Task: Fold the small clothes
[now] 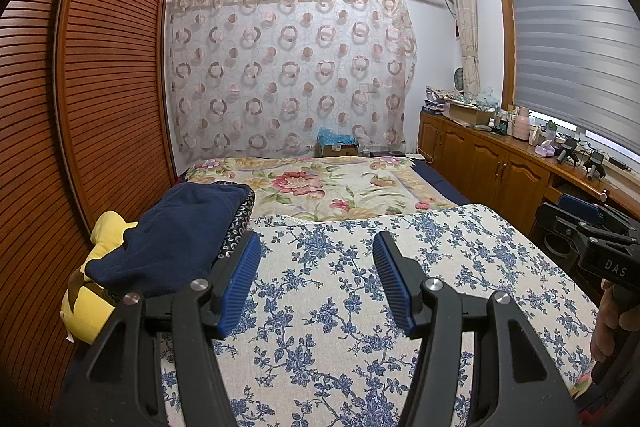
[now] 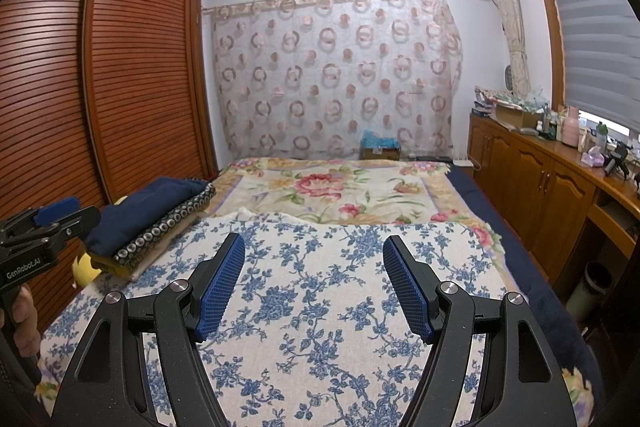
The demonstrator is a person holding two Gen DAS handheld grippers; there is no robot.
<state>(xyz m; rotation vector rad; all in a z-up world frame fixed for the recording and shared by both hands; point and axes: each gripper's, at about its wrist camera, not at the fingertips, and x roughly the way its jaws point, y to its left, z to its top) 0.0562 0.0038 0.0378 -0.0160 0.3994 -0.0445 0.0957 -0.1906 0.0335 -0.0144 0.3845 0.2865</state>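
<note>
**Both grippers idle over the bed, nothing held — risks from here**

Bed (image 2: 516, 267) first: I'm working over a blue-flowered cloth (image 2: 320, 307) spread across the near half, with a pink-flowered blanket (image 2: 340, 187) behind it. Can't tell if the blue-flowered cloth is a garment to fold or just the work surface. If it's only a cover, a pinch meant for a garment could drag it and ruck up the whole working area.

Clothes pile (image 1: 180, 239): on the left edge of the bed, near the louvred wardrobe (image 1: 100, 87). Navy piece on top, a dark ring-patterned one under it, a pale layer at the bottom. It looks folded already, but I'm judging that from the edges alone. A yellow soft thing (image 1: 86, 311) sits under or beside the pile; can't tell which. If it's underneath, the stack is on a soft base and may tip when I pull from it.

Left gripper (image 1: 316, 279): released, jaws apart, nothing between the pads. Its left finger sits just beside the pile in this view. A careless swing left would knock the stack.

Right gripper (image 2: 314, 287): also released and empty, hovering over the blue-flowered cloth. No loose garment lies in front of it, so closing here catches only the cover.

Smallest: navy fabric is thick; a shallow pinch may take one layer and unfold the piece.
</note>
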